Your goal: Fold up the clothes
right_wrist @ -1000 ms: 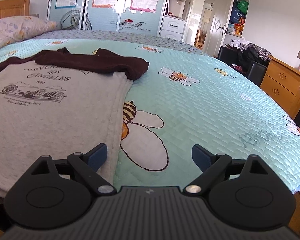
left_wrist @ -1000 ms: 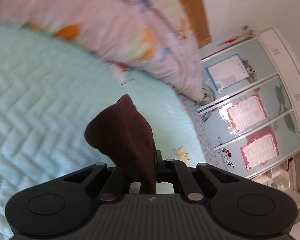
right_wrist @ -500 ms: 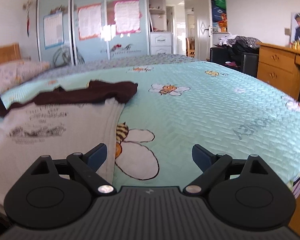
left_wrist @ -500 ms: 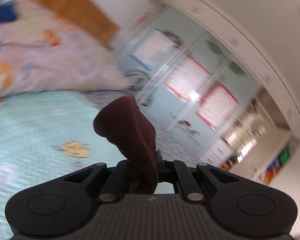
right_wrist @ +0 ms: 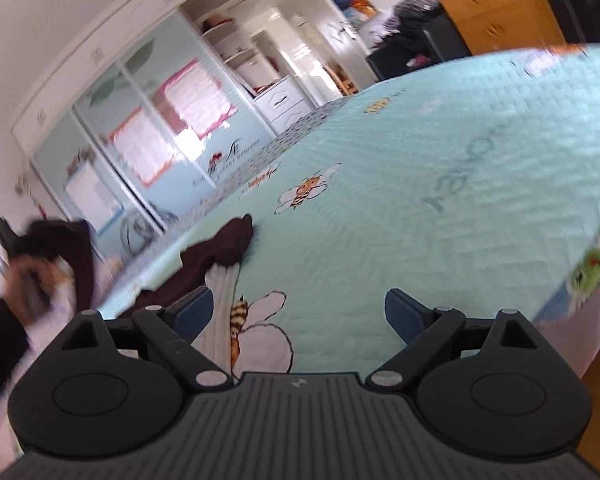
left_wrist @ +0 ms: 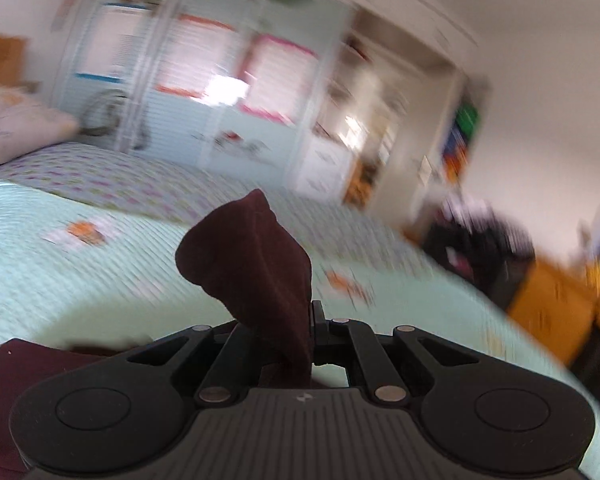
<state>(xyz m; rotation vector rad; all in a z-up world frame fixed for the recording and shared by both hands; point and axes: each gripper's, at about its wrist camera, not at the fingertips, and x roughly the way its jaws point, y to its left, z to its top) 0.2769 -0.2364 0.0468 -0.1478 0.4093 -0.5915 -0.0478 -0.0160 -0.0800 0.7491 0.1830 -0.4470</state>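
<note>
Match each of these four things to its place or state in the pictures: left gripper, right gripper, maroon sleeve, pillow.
Things:
1. left gripper
2. right gripper
3. maroon sleeve
4. pillow

States:
A. lies at the head of the bed
B. fingers wide apart, holding nothing
C. pinched and lifted
D. shut on cloth

Pairs: 1-D, 2-B, 3-C, 4-A
</note>
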